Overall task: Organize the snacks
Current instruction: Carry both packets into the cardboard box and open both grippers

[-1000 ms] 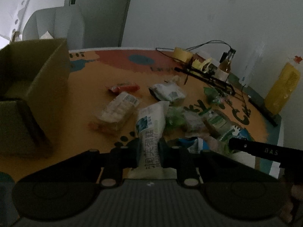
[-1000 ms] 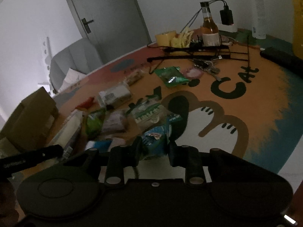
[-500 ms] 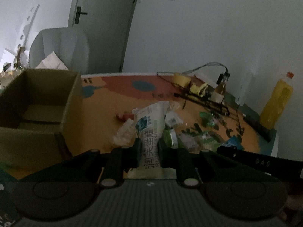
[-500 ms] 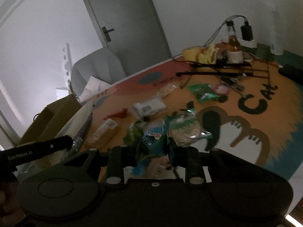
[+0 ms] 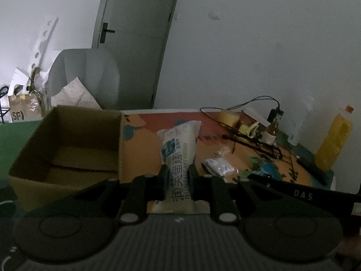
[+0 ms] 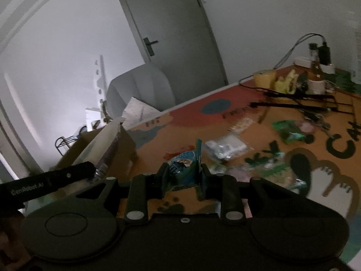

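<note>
left tool [image 5: 177, 178] clamped narrow on the lower part of a tall white plastic cake packet with blue print [image 5: 179, 153]; packet stands upright out of the tool, top free in the air, just right of the open brown cardboard box [image 5: 65, 149]. right tool [image 6: 183, 180] nearly closed, pinching a small blue crinkly snack pouch [image 6: 183, 169] by its middle, held above the orange patterned desk [image 6: 158, 140]. both packs look light, soft, film slippery, contents crushable, so grip at a sealed end or flat middle, gently. loose snack packs [image 6: 225, 146] lie on the desk, well apart from both tools
</note>
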### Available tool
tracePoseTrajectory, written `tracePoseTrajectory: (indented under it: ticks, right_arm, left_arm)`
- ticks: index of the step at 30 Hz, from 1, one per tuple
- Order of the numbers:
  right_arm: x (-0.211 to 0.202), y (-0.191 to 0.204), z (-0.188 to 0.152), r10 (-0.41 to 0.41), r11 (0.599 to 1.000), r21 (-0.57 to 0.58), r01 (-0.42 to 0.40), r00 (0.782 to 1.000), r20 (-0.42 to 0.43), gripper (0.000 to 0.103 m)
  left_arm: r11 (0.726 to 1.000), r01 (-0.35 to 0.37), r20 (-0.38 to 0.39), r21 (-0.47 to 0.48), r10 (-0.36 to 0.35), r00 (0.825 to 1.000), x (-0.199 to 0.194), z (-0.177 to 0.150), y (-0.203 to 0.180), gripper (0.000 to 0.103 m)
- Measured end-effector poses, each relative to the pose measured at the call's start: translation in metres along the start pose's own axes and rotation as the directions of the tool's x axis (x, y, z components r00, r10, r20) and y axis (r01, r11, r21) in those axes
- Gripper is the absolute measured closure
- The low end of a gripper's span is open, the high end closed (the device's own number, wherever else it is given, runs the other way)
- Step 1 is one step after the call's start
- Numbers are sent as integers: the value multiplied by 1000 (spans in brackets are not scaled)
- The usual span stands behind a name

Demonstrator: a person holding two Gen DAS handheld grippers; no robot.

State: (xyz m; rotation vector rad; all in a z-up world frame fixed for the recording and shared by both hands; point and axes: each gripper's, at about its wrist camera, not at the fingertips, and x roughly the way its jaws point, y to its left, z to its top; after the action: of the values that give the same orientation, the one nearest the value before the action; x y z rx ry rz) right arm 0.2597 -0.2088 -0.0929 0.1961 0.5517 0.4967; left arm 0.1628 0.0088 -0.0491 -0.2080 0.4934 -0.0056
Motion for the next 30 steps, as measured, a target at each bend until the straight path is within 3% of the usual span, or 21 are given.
tracePoseTrajectory:
  ticks: [18,30]
  right_arm:
    - [35,63,24,114,992,-58,-114,993,-4,76]
    - [68,104,36,187,977,-96,-192,981,-54,76]
  left_arm:
    - [994,-93,55,-61,96,994,-10,33,62,86]
    - [978,-162,43,-133,169,985,-5,44,107,86]
